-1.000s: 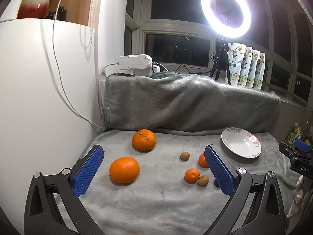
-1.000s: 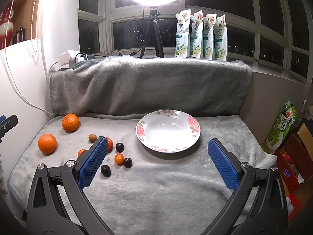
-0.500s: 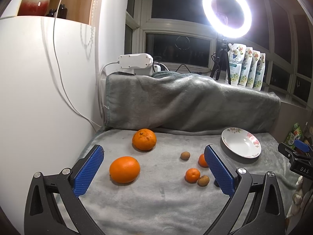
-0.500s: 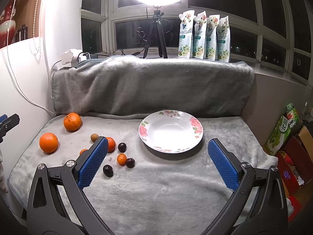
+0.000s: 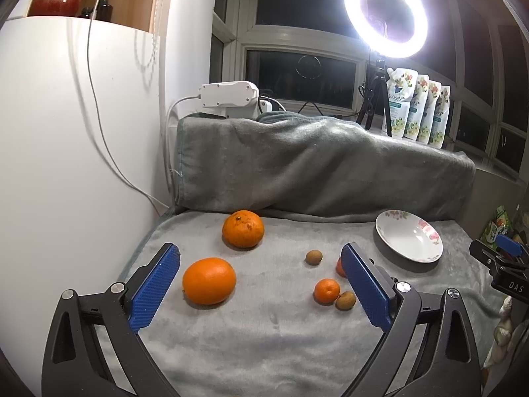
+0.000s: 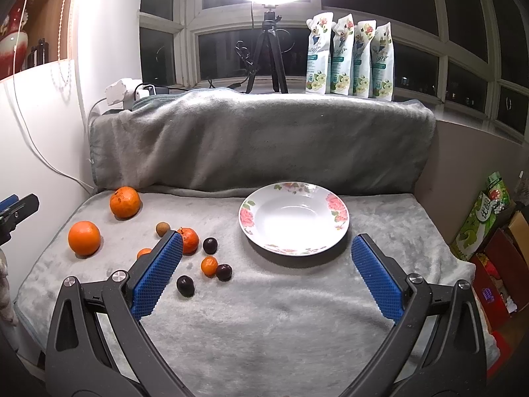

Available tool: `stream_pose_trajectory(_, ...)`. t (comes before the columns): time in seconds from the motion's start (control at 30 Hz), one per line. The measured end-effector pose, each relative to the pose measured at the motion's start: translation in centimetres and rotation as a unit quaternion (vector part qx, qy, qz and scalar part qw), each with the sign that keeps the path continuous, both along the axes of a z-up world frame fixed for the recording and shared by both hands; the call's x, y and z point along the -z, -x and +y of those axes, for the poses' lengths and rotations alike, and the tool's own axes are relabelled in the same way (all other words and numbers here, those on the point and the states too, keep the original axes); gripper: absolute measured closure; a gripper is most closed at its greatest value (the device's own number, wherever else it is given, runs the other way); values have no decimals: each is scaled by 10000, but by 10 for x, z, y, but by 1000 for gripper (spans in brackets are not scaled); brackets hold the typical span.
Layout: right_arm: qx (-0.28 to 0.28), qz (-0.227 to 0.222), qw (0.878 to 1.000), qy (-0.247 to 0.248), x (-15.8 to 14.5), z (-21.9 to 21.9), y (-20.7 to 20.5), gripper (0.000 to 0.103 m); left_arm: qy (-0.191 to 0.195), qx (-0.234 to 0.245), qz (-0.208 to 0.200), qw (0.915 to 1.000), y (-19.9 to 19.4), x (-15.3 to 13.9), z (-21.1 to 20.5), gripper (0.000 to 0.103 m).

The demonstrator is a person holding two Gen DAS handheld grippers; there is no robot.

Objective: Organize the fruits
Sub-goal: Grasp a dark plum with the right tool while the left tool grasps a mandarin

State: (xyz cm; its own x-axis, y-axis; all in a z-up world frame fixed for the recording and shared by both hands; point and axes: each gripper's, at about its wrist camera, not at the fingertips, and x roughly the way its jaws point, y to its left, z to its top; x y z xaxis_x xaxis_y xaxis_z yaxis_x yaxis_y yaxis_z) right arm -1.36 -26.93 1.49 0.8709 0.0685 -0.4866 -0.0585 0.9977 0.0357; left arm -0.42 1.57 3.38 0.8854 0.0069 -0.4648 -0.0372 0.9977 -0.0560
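Fruit lies scattered on the grey blanket: a smooth orange [image 5: 209,280], a bumpy mandarin [image 5: 243,228], a small tangerine [image 5: 326,291] and two brown longans [image 5: 313,257]. An empty flowered plate [image 6: 294,218] sits at mid-right. Left of it are a tangerine [image 6: 189,240], three dark plums [image 6: 223,272] and a tiny orange fruit [image 6: 209,265]. My left gripper [image 5: 260,249] hovers short of the oranges; its jaws are wide and closing slightly, with nothing between the pads. My right gripper [image 6: 267,238] hangs open before the plate, holding nothing.
A blanket-covered backrest [image 6: 258,139] rises behind the fruit. A white cabinet [image 5: 66,165] with a cable walls off the left. A ring light on a tripod [image 6: 269,33] and several pouches [image 6: 350,59] stand on the sill. Boxes [image 6: 489,218] crowd the floor at right.
The left gripper's blue pads have drawn in a little. No fruit has moved, and both hands hold about the same place.
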Motion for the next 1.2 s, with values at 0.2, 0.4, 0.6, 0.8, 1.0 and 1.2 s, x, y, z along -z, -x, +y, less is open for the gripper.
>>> stream_pose_trajectory(0.2, -45, 19, 10000, -35, 4, 0, 0, 0, 26, 22, 48, 10000, -1, 4, 0, 6)
stream_pose_trajectory(0.4, -138, 50, 9998, -121, 8, -1, -1, 3, 170, 112, 286, 9994, -8, 21, 4, 15)
stream_pose_trajectory(0.6, -503, 35, 9980, -377, 16, -1, 1, 3, 384, 252, 578, 9973, -14, 40, 7, 24)
stream_pose_trajectory(0.8, -676, 339, 9961, -453, 29, 1, -8, 15, 638, 510, 823, 9933, -22, 54, 2, 31)
stream_pose_trajectory(1.0, -968, 644, 9921, -465, 42, 7, -15, 26, 955, 787, 1101, 9862, -35, 67, -3, 36)
stream_pose_trajectory(1.2, -1295, 906, 9864, -452, 56, 18, -26, 34, 1236, 1123, 1398, 9760, -56, 80, -15, 47)
